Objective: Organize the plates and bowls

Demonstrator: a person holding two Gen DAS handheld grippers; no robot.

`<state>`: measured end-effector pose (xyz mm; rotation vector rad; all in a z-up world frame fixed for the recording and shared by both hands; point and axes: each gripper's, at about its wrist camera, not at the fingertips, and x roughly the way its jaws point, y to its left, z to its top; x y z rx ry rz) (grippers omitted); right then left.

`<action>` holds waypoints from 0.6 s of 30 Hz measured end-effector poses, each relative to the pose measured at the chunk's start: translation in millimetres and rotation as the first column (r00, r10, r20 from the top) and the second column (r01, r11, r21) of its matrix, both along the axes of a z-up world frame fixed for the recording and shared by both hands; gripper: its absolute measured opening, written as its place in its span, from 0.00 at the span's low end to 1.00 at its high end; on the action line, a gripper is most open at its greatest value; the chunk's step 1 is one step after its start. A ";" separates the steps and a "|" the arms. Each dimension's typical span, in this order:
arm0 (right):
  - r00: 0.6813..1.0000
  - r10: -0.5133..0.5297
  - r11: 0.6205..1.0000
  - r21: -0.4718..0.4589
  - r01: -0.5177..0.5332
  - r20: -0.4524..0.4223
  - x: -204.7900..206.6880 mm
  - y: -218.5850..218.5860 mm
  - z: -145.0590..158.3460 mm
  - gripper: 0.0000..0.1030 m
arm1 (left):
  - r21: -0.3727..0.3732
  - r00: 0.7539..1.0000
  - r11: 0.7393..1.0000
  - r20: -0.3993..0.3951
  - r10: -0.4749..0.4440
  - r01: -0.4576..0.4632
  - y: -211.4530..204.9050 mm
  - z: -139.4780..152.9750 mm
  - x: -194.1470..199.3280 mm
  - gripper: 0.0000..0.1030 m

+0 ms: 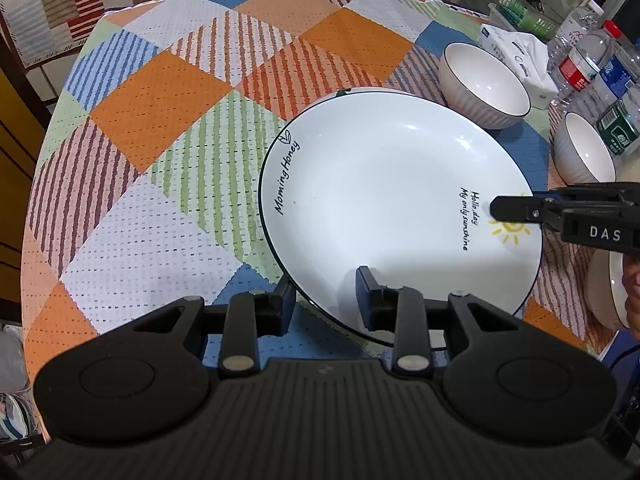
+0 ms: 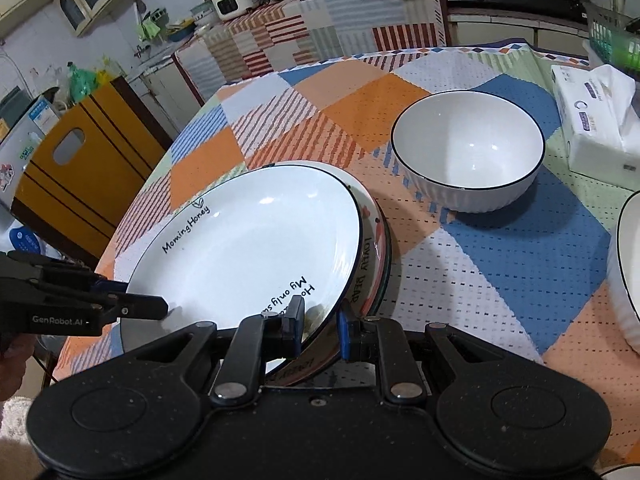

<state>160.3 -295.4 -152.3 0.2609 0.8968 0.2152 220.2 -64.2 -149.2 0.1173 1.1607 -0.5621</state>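
Stacking about half done, by my reading. Left gripper (image 1: 326,294) straddles the near rim of the white round ceramic plate lettered "Morning Honey" (image 1: 384,200), fingers spread, no pinch. That plate lies atop a bear-print plate (image 2: 370,256) on the patchwork tablecloth (image 1: 160,100). Right gripper (image 2: 320,322) brackets the opposite rim, likewise unclenched. Rightward, a white ribbed bowl (image 2: 468,152) and a second white bowl (image 1: 586,152) stand apart, unstacked.

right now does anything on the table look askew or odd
Yes: the white "Morning Honey" plate sits tilted and off-centre over the patterned "lovely bear" plate, not nested flat. The left claw and right claw each straddle its rim on opposite sides. The white ribbed bowl stands upright; nothing looks spilled or broken.
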 end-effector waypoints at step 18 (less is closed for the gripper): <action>1.000 0.010 0.960 -0.281 -0.010 -0.002 -4.1 32.6 11.5 0.28 | 0.024 0.999 0.999 -0.026 -0.041 0.041 -9.6 -2.7 2.2 0.32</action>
